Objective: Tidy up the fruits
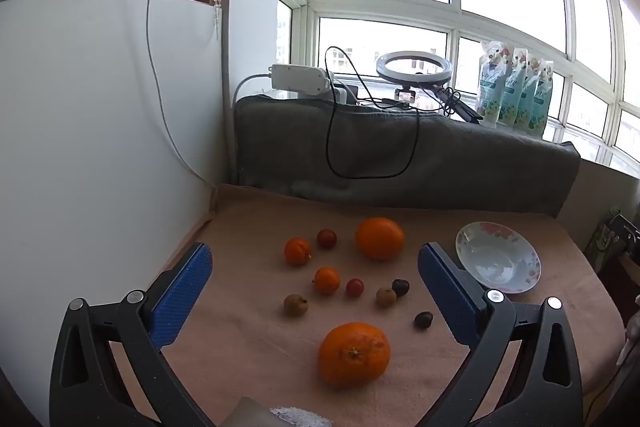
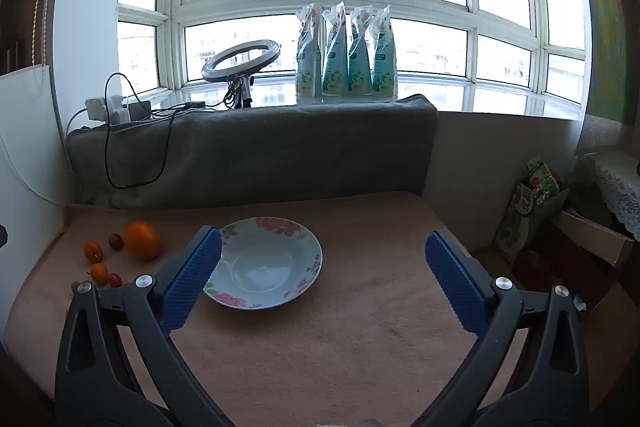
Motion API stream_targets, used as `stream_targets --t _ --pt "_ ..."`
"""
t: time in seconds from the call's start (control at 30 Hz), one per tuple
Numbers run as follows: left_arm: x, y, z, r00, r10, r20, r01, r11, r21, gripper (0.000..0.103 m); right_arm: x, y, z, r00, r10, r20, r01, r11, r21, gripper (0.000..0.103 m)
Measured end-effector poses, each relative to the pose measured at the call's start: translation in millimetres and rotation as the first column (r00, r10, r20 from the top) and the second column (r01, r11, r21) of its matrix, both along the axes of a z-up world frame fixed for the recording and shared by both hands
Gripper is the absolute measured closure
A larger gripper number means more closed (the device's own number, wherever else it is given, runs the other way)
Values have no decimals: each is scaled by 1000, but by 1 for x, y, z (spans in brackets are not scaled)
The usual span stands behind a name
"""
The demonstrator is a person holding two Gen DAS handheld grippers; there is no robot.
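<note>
Left wrist view: the left gripper (image 1: pixel 314 291) is held above a desk (image 1: pixel 248 339) covered with a pinkish cloth, its blue fingers (image 1: pixel 182 297) spread wide with nothing gripped between them. Fruit is scattered on the cloth ahead of it. A large orange (image 1: pixel 354 353) lies nearest the camera, and a second large orange (image 1: pixel 380 238) lies farther back. Two small oranges (image 1: pixel 297 251) are seen to the left of centre, one behind the other, with a red cherry tomato (image 1: pixel 327 238) beside the farther one and another (image 1: pixel 355 287) beside the nearer one. Two brownish round fruits (image 1: pixel 296 305) and two dark round fruits (image 1: pixel 400 287) are spread among them; their kind cannot be told. A floral-rimmed plate (image 1: pixel 498 257) sits empty at the right of the fruit, apart from it.

In the right wrist view the right gripper (image 2: pixel 322 281) is held over the same desk, its fingers (image 2: pixel 192 281) likewise wide apart and holding nothing. The plate (image 2: pixel 262 263) is seen just ahead, partly hidden behind the left finger, while the fruit lies off to the left. A grey cloth (image 2: pixel 280 151) is draped along the back edge, with a ring light (image 2: pixel 240 61) and four pouches (image 2: pixel 346 53) on the windowsill behind.
</note>
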State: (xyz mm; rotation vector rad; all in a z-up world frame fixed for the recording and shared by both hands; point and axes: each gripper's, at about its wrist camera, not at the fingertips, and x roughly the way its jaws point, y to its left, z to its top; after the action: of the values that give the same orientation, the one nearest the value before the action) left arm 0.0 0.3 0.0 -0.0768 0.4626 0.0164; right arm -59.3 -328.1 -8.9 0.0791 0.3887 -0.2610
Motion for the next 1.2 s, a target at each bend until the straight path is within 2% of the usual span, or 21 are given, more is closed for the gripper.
stream_targets --t 0.13,0.2,1.2 --pt "-1 6 -1 1000 -13 7 13 1000 -18 1 -2 0 0 1000 -5 21 5 1000 2 0" --pt "-2 2 -1 1000 -10 10 10 1000 16 1 -3 1 1 1000 -6 21 6 1000 7 0" --pt "-5 2 3 1000 2 15 -2 1000 14 1 -6 5 11 1000 -13 14 13 1000 -5 0"
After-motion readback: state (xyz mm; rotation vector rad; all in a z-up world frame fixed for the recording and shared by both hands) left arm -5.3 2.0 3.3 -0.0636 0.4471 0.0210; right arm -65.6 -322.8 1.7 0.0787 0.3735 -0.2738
